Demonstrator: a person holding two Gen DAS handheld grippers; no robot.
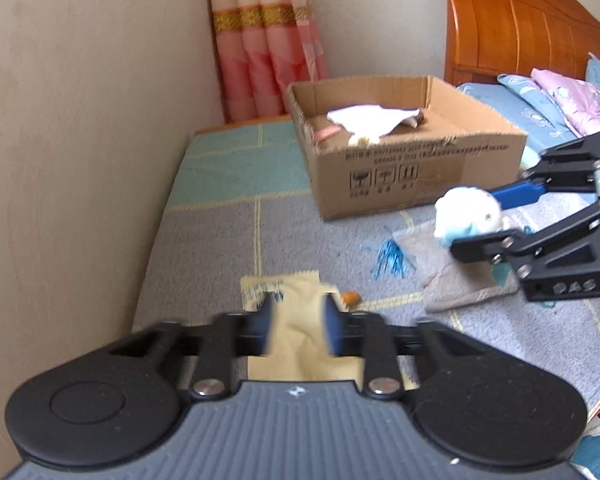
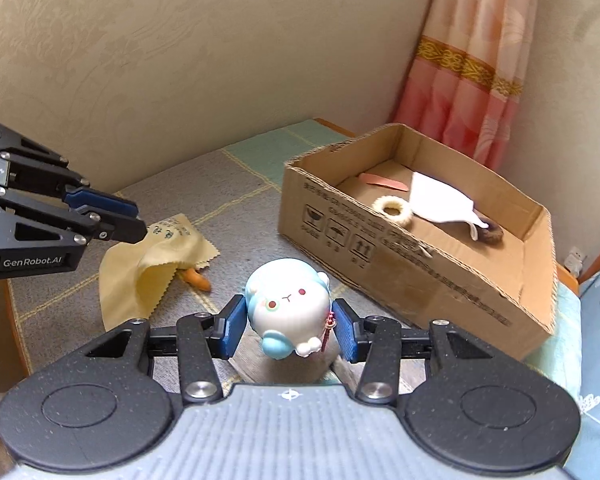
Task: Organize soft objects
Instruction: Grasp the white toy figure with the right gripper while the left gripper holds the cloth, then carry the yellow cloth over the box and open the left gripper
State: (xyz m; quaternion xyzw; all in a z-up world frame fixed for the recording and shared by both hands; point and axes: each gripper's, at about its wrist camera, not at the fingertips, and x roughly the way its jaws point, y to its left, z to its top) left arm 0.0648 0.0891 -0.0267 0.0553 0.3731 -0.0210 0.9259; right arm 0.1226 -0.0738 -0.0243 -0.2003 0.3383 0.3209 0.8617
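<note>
The right gripper [image 2: 288, 330] clamps a smooth, round white-and-blue plush toy [image 2: 290, 306] above the woven mat [image 2: 240, 184], while the left gripper [image 1: 296, 330] stands apart around a limp yellow cloth [image 1: 296, 320] near the corrugated cardboard box [image 2: 420, 280].

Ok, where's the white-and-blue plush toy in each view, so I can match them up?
Left wrist view: plush toy at right of centre, between the right tongs.
Right wrist view: plush toy at lower centre, between the blue pads, lifted off the bed.
Shared landmark: cardboard box, just beyond the toy.
</note>
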